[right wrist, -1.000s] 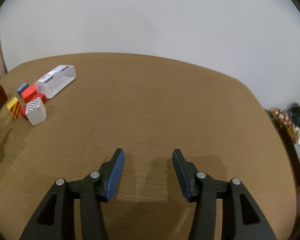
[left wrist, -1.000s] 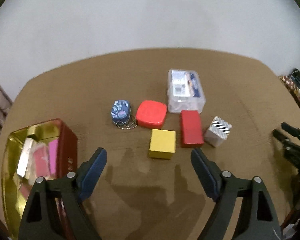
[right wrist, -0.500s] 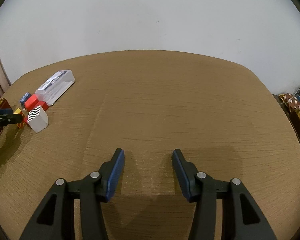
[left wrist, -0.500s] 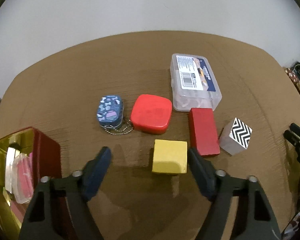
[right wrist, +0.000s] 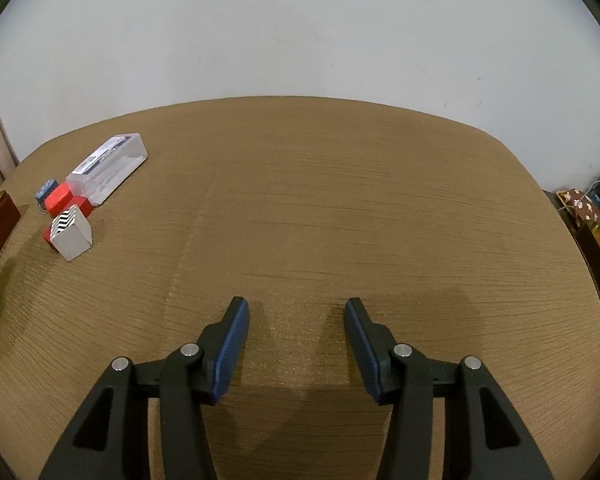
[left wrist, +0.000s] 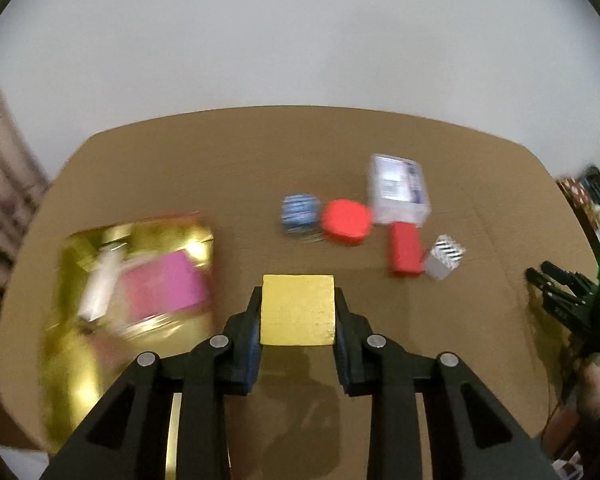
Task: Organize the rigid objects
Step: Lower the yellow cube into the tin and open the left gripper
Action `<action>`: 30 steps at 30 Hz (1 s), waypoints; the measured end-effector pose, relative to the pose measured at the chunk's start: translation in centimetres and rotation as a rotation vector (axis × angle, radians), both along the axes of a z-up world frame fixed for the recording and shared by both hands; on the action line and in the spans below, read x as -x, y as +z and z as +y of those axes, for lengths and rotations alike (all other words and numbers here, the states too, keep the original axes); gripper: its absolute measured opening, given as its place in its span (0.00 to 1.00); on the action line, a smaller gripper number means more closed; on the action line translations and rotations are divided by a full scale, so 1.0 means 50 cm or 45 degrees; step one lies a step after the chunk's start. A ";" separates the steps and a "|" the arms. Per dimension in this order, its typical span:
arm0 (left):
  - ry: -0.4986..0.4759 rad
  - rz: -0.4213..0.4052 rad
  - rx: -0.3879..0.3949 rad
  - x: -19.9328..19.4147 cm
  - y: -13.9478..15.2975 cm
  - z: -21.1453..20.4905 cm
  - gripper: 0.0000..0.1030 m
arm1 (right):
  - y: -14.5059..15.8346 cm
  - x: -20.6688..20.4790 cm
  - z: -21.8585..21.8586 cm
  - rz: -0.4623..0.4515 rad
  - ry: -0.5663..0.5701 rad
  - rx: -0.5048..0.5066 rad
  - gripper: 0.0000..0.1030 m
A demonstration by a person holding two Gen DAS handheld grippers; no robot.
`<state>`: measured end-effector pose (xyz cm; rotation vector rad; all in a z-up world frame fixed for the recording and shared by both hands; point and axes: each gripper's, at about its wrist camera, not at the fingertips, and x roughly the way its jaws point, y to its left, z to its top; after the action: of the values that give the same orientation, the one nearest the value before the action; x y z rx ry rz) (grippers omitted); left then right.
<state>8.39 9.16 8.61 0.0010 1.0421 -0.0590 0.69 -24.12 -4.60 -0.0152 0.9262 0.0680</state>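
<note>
Gold lines the open tin (left wrist: 80, 344) at the far left of the desk (left wrist: 260, 168), its red outside wall showing in the right wrist view, and a pink packet (left wrist: 160, 288) and a pale one already lie inside it. Just right of the tin, the left gripper (left wrist: 298, 312) has its jaws closed on the yellow block (left wrist: 298, 310); they have just been closing, and the block now sits squarely between the pads, lifted clear of the desk with its shadow below. Further right, the other pieces lie close together: a small blue tin (left wrist: 300, 210), a red round-cornered case (left wrist: 346, 222), a clear plastic box (left wrist: 398, 188), a red block (left wrist: 405, 250) and a striped cube (left wrist: 444, 256). At the far right the right gripper (right wrist: 296, 320) waits over bare desk, jaws apart with nothing between them.

The step in hand looks like carrying the yellow block to the gold tin. To do it well, keep the squeeze firm and the block level, since the pads hold only its two side faces. Bring it over the tin's rim before lowering, aim for free floor beside the pink packet, and let go only once it rests, so it does not tip or bounce out
</note>
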 end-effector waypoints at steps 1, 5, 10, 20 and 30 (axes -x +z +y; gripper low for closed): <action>0.033 0.022 -0.005 0.009 0.000 0.034 0.26 | 0.000 0.000 0.002 0.000 0.000 0.006 0.50; 0.124 0.154 -0.044 0.009 -0.036 0.157 0.26 | -0.001 -0.004 0.005 0.000 0.003 0.027 0.50; 0.183 0.228 0.023 0.003 -0.089 0.204 0.26 | -0.004 -0.006 0.013 -0.003 0.005 0.050 0.50; 0.194 0.247 -0.054 -0.033 -0.156 0.185 0.27 | -0.005 -0.013 0.015 -0.004 0.009 0.066 0.50; 0.307 -0.077 -0.070 0.109 -0.006 0.153 0.65 | -0.005 -0.016 0.014 -0.012 0.021 0.058 0.50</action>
<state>2.93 16.83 8.31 -0.0726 0.9768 0.1871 1.50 -23.42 -4.83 -0.0652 0.9185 0.0620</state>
